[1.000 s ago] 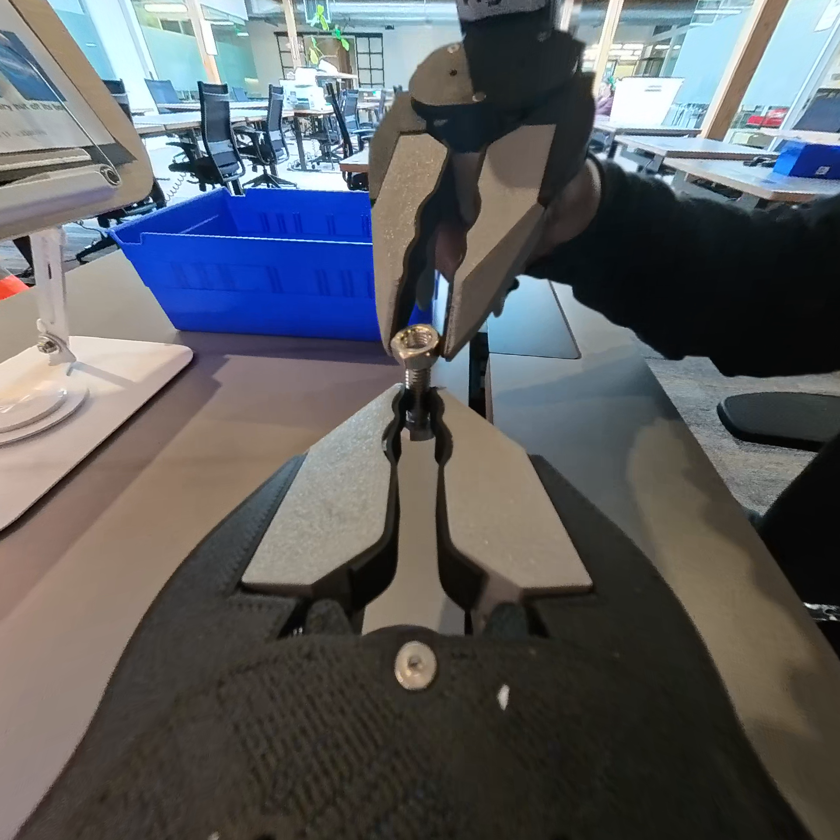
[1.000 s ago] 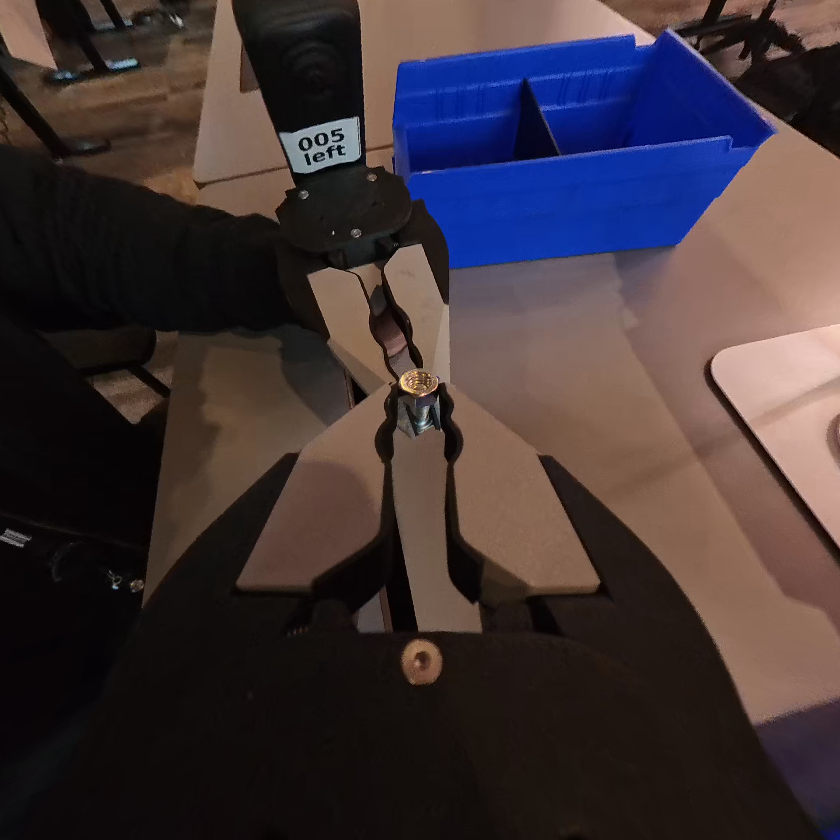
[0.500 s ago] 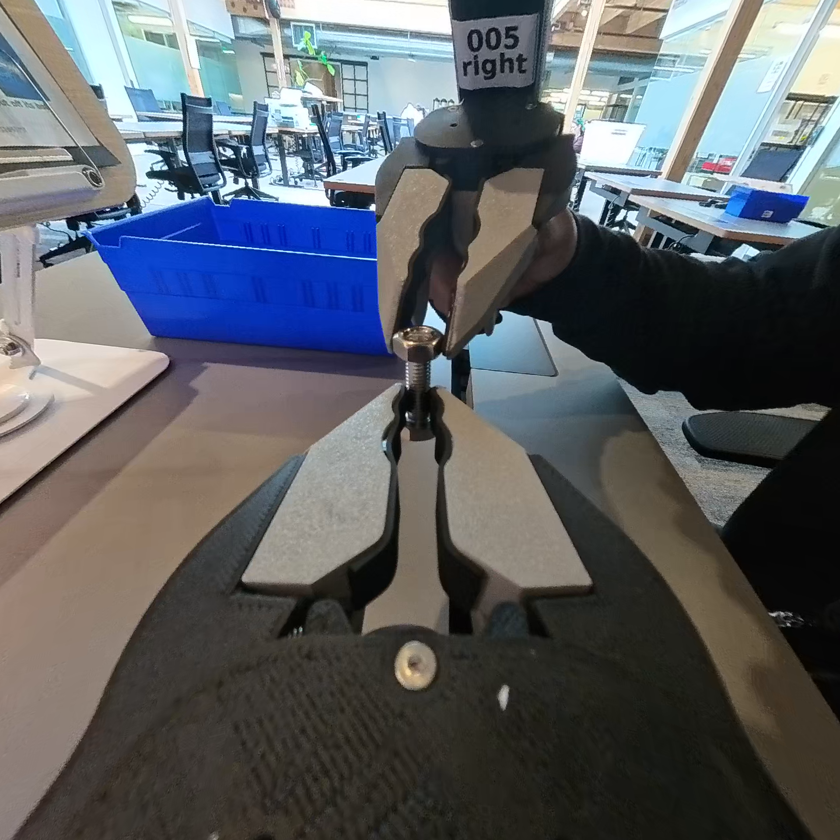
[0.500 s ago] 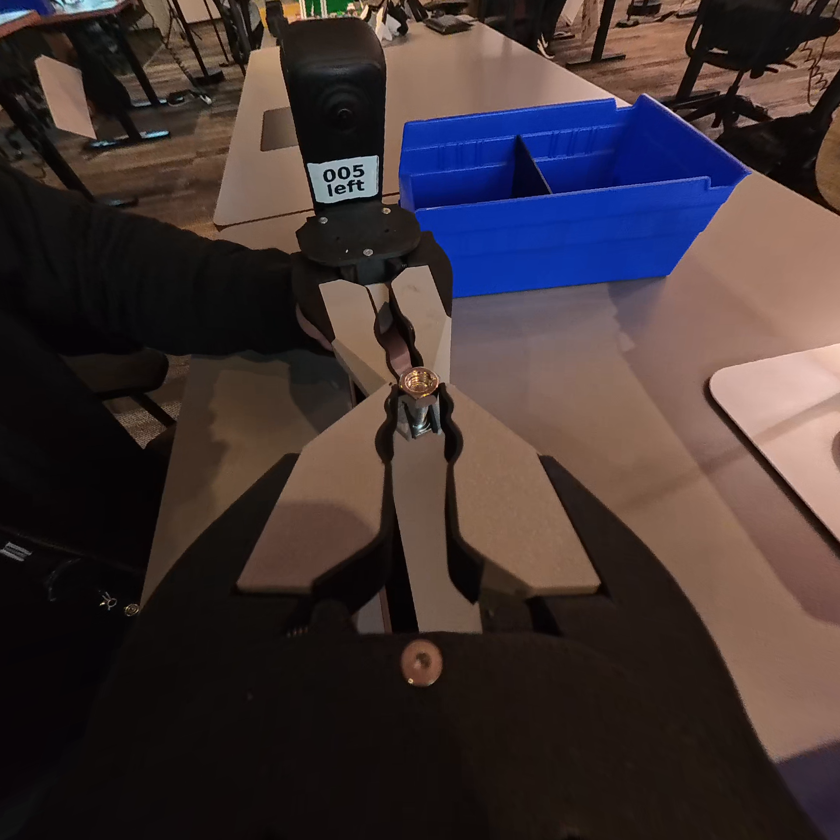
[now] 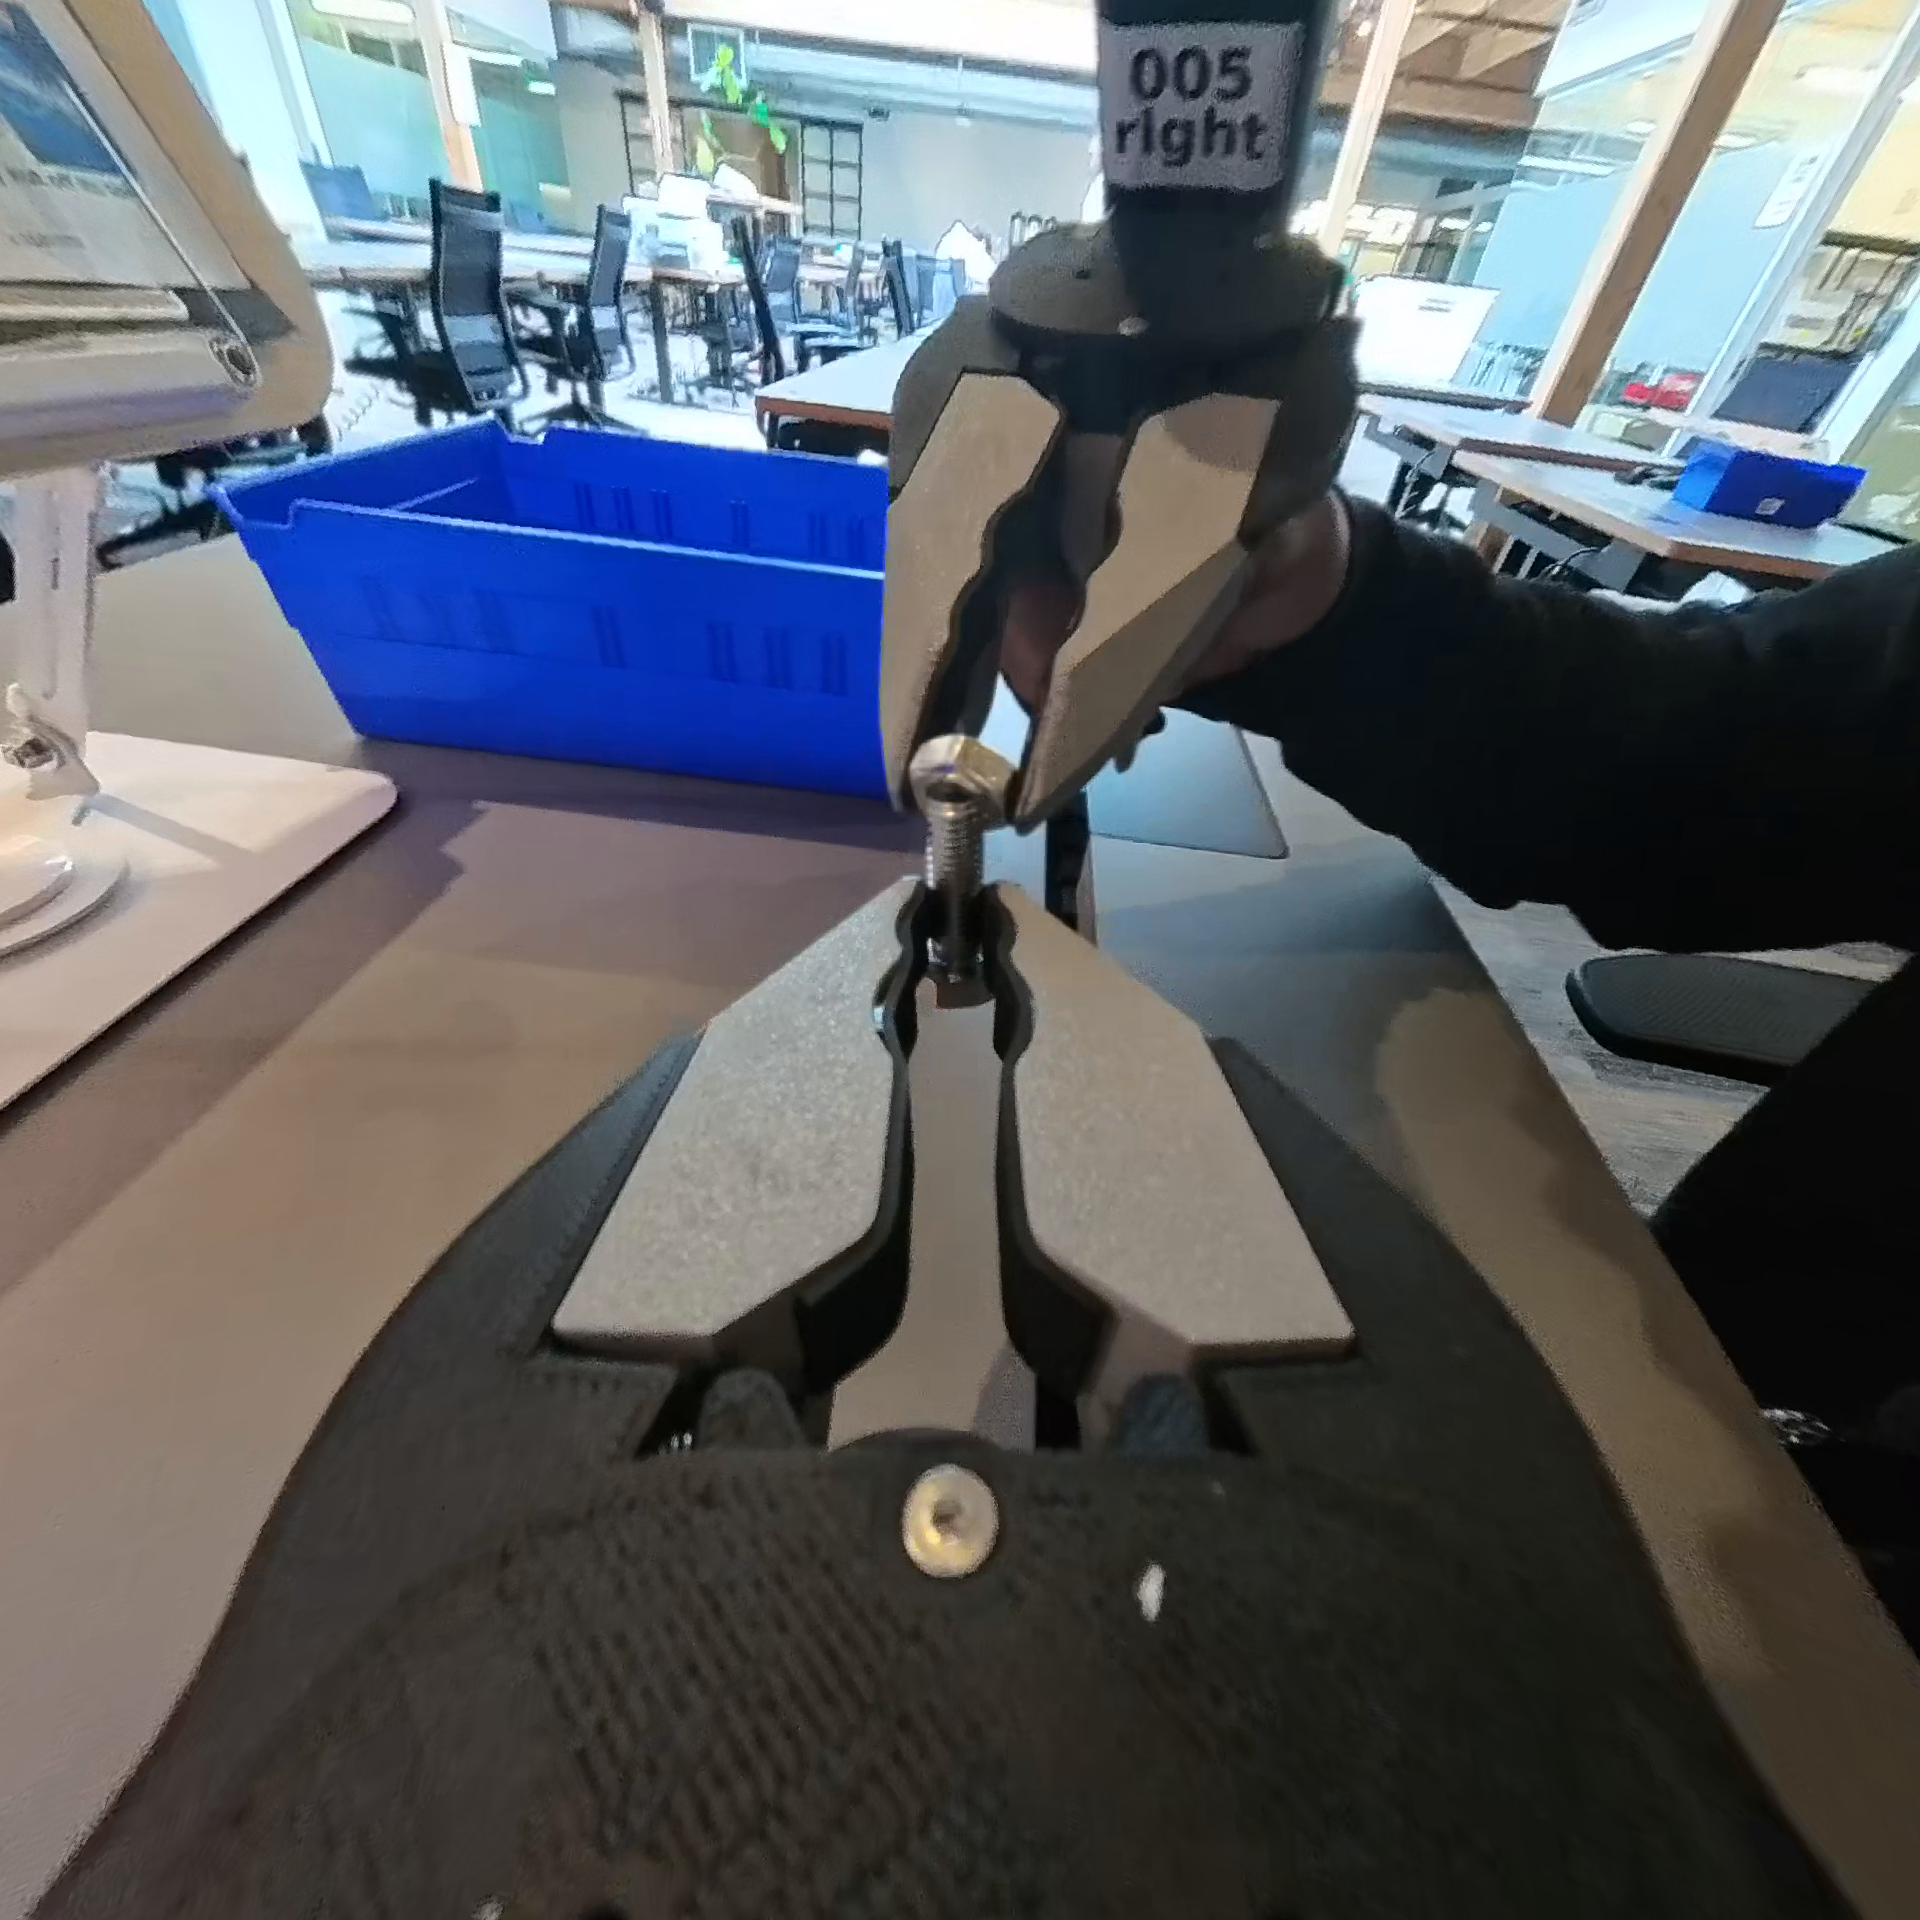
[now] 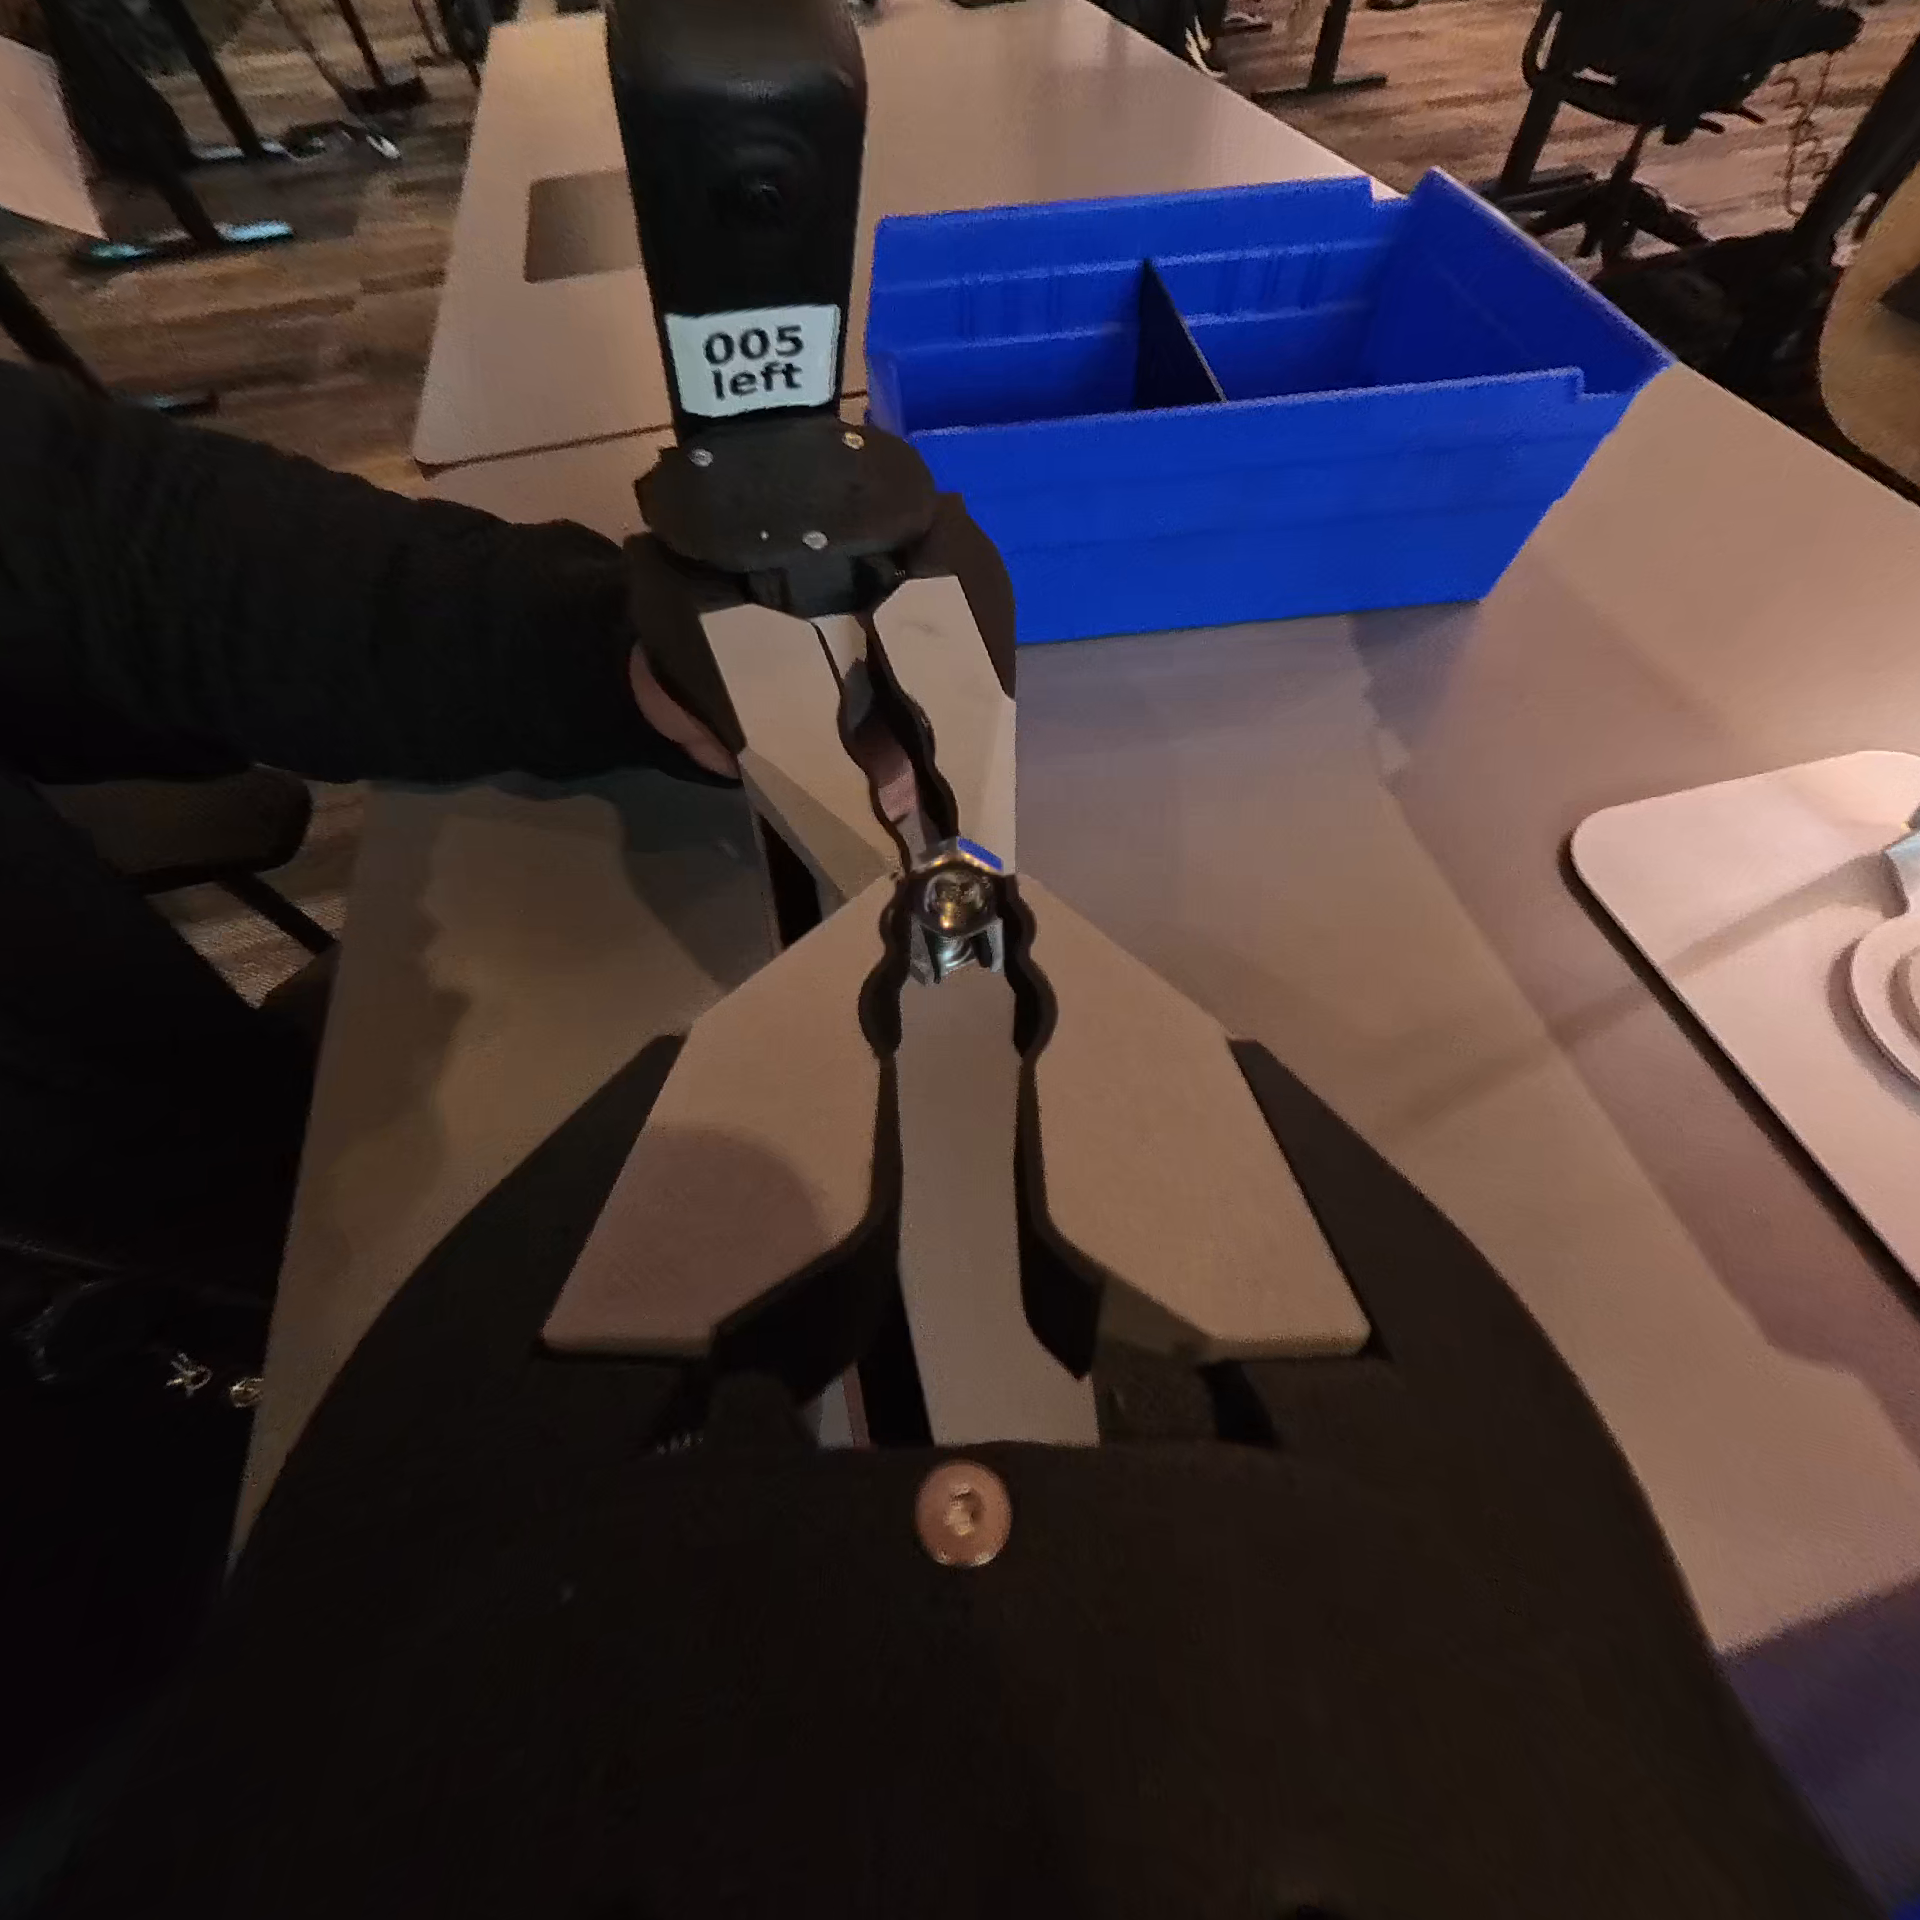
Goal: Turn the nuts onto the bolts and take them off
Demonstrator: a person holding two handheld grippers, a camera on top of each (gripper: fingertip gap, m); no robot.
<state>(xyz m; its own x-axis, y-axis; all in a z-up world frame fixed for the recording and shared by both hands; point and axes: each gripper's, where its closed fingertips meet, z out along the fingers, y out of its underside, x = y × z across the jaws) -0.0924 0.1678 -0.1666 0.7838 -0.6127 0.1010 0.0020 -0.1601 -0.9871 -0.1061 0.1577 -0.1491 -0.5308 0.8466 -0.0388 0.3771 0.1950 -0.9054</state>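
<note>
Left gripper (image 5: pixel 954 951): fingers (image 5: pixel 790 1122) closed on the head end of the bolt (image 5: pixel 951 847), threaded shaft pointing away from the camera, held in the air above the worktop (image 5: pixel 312 1039). Right gripper (image 6: pixel 951 940): fingers (image 6: pixel 748 1122) nearly together, pinching the nut (image 6: pixel 954 935) between their tips. In the left wrist view the right gripper (image 5: pixel 961 784) comes down from above and the nut (image 5: pixel 961 774) sits at the far tip of the bolt, tilted slightly. How far it is threaded on cannot be told.

Worktop: smooth, grey-brown, matte. Blue bin (image 5: pixel 582 613) stands on it behind the grippers; the right wrist view shows the blue bin (image 6: pixel 1247 499) with a dark divider and compartments whose floors are out of sight. White stand base (image 5: pixel 156 831) at the left edge, cut off. Room: open office, rows of desks, black chairs (image 5: pixel 468 291), glass walls, wooden posts.

Hard to make out: bolt head, sunk in the left finger notches. The hand (image 5: pixel 1278 582) behind the right gripper is mostly covered. Right wrist view is dim and a little blurred.

Bolt and nut: bright silver metal, hexagonal nut.
</note>
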